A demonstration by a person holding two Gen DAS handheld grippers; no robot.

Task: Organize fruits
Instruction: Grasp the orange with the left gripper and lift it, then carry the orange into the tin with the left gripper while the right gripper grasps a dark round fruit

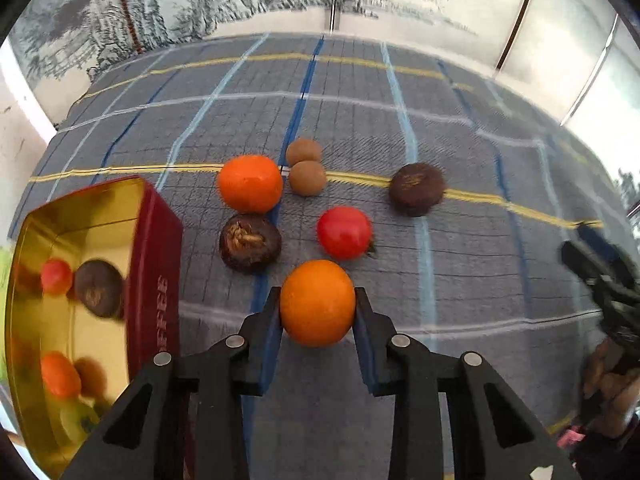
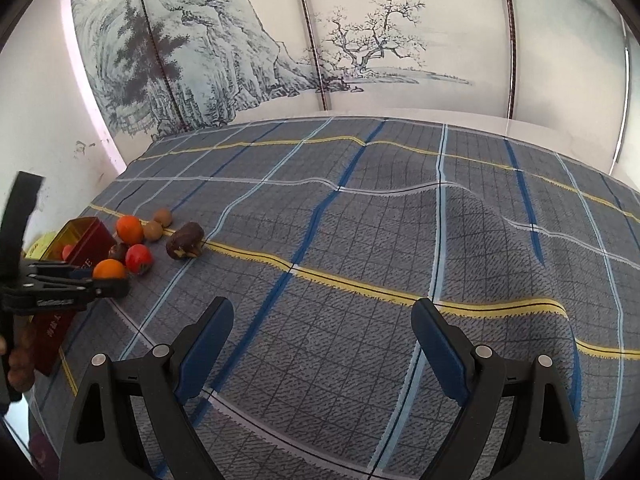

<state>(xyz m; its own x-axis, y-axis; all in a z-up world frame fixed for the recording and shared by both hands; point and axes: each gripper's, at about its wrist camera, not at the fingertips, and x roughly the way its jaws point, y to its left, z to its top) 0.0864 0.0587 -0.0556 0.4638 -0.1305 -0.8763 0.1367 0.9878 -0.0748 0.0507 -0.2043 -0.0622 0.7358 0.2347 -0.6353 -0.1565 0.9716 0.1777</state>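
My left gripper point(image 1: 318, 300) is shut on an orange point(image 1: 317, 303), held just above the plaid cloth; it also shows in the right wrist view point(image 2: 109, 269). Loose on the cloth beyond it lie a red tomato point(image 1: 344, 232), a second orange point(image 1: 249, 183), two small tan fruits point(image 1: 306, 177), and two dark brown fruits point(image 1: 250, 242) point(image 1: 417, 189). A red tin point(image 1: 154, 264) with a gold inside stands at the left, holding several fruits. My right gripper point(image 2: 322, 320) is open and empty over bare cloth, far right of the fruits.
The grey-blue plaid cloth point(image 2: 380, 240) covers the table and is wrinkled on the right. A painted landscape screen point(image 2: 280, 48) stands behind the far edge. A white wall point(image 2: 48, 128) is at the left. The right gripper shows at the right edge of the left wrist view point(image 1: 608, 280).
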